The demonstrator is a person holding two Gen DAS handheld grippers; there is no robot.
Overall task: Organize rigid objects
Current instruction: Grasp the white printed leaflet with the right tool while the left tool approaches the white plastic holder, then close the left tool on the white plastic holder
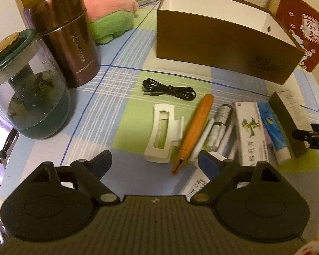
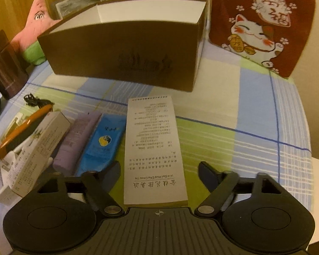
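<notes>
An open brown box (image 1: 223, 48) with a white inside stands at the back of the checked tablecloth; it also shows in the right wrist view (image 2: 121, 57). In front of it lies a row of small items: a white clip holder (image 1: 163, 131), an orange wooden tool (image 1: 193, 131), a green-printed carton (image 1: 251, 131), a blue tube (image 2: 100, 144), a purple tube (image 2: 74, 142) and a long printed white box (image 2: 155, 148). My left gripper (image 1: 155, 163) is open, just before the white holder. My right gripper (image 2: 159, 174) is open with the printed box lying between its fingers.
A black cable (image 1: 170, 90) lies behind the row. A brown canister (image 1: 68, 38), a water-filled jar with a green lid (image 1: 29, 89) and a pink plush toy (image 1: 108, 2) stand at the left. A red lucky-cat box (image 2: 261, 25) stands at the back right.
</notes>
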